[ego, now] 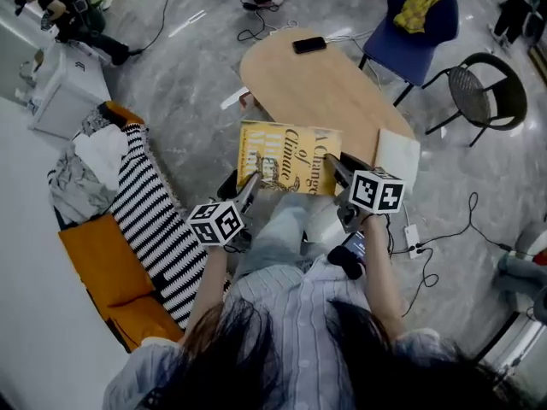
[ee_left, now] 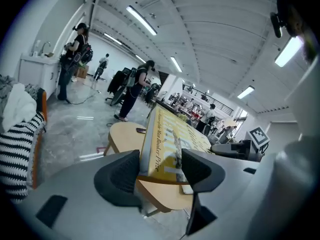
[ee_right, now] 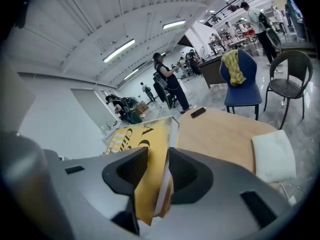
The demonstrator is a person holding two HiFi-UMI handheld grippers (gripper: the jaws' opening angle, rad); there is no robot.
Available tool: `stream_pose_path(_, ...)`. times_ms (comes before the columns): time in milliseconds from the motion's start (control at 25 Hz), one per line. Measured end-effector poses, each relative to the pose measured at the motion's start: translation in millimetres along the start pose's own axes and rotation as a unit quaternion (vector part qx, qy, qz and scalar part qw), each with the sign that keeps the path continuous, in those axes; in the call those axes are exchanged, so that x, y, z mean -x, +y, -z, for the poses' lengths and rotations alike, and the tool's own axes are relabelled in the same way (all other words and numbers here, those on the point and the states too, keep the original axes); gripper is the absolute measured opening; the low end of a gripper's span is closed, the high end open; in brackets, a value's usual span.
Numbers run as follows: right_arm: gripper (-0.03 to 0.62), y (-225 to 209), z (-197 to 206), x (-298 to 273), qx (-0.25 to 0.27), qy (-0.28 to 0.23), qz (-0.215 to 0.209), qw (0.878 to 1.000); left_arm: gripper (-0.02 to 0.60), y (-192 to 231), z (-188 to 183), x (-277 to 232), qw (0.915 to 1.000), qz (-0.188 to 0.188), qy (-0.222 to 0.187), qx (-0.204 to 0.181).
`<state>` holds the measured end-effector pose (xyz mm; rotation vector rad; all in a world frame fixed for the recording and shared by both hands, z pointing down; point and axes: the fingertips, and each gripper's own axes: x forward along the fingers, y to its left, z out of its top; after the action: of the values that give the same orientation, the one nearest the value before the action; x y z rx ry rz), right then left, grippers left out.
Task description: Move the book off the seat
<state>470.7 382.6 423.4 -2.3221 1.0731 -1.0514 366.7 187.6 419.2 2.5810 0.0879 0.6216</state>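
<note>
The left gripper (ego: 253, 182) and the right gripper (ego: 336, 169) each grip a near corner of the yellow book (ego: 289, 158), jaws closed on it. The book is held up over the table's (ego: 325, 84) near edge.

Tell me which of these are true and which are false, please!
1. The left tool and the right tool both grip the yellow hardcover book. True.
2. The black phone lies on the floor. False: it lies on the oval wooden table.
3. A yellow cloth hangs over the blue chair. True.
4. The black-and-white striped blanket is spread on the table. False: it lies on the orange seat.
</note>
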Motion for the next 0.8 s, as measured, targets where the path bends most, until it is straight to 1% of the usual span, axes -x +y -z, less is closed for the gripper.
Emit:
stream_pose_path(120,0.141,-28.7,-13.4,10.2,-0.017,-0.011,0.018,1.000,0.273,-18.5,-2.4,-32.9,0.9994,0.022,0.022,-0.011)
stream_pose_path(280,0.141,-56.7,-23.2,10.7,-0.034,-0.015,0.044,0.998,0.273,-26.4,-2.3,-68.3,0.9979,0.040,0.048,-0.017)
stream_pose_path(480,0.141,-85.8,-25.8,-1.3,-0.056,-0.007,0.063,0.996,0.273,-23.6,3.1,-104.8,0.9956,0.051,0.078,-0.012)
stream_pose_path(600,0.141,-104.0,-23.2,-9.1,-0.069,0.002,0.079,0.995,0.273,-21.1,9.0,-127.1,0.9936,0.056,0.097,-0.014)
stream_pose_path(800,0.141,-140.8,-23.7,-24.1,-0.088,0.013,0.092,0.992,0.273,-20.1,18.0,-167.2,0.9901,0.064,0.123,-0.019)
